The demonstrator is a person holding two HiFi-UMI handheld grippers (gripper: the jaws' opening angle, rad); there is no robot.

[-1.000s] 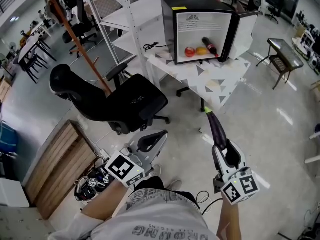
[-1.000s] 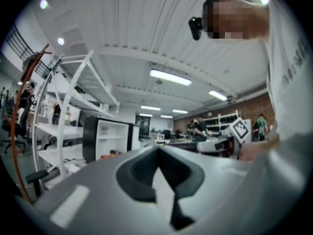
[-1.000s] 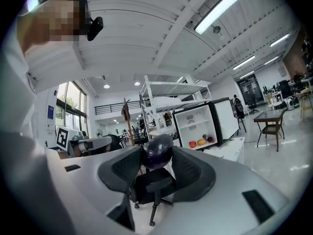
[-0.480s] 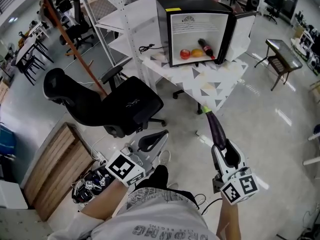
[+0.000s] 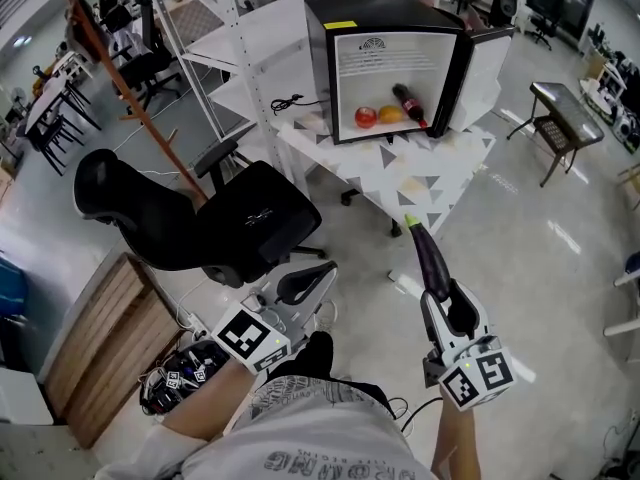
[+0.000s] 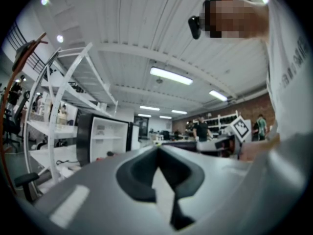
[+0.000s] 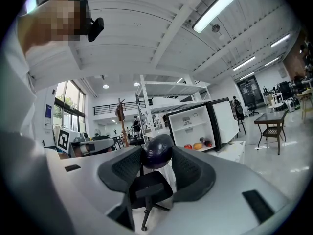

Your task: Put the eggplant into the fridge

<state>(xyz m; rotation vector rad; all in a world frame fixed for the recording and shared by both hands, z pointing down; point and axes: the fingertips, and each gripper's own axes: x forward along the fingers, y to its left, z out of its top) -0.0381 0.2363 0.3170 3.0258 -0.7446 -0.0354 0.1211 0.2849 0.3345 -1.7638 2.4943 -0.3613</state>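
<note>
A dark purple eggplant (image 5: 431,258) with a green stem tip sticks forward out of my right gripper (image 5: 452,308), which is shut on it; in the right gripper view its round end (image 7: 157,151) sits between the pads. Ahead, a small black fridge (image 5: 395,63) stands on a white patterned table (image 5: 425,173) with its door (image 5: 490,63) swung open to the right. Inside lie a red fruit (image 5: 365,117), an orange fruit (image 5: 390,114) and a dark bottle (image 5: 410,106). My left gripper (image 5: 305,286) is held low at the left, shut with nothing in it (image 6: 157,166).
A black office chair (image 5: 215,213) stands between me and the table's left side. A wooden panel (image 5: 95,343) and cables lie on the floor at left. White shelving (image 5: 215,43) rises behind the chair. A small dark side table (image 5: 565,108) is at far right.
The fridge, table and chair have drifted left and slightly nearer in the head view as I step forward. Both grippers keep their pose, the eggplant still held.
</note>
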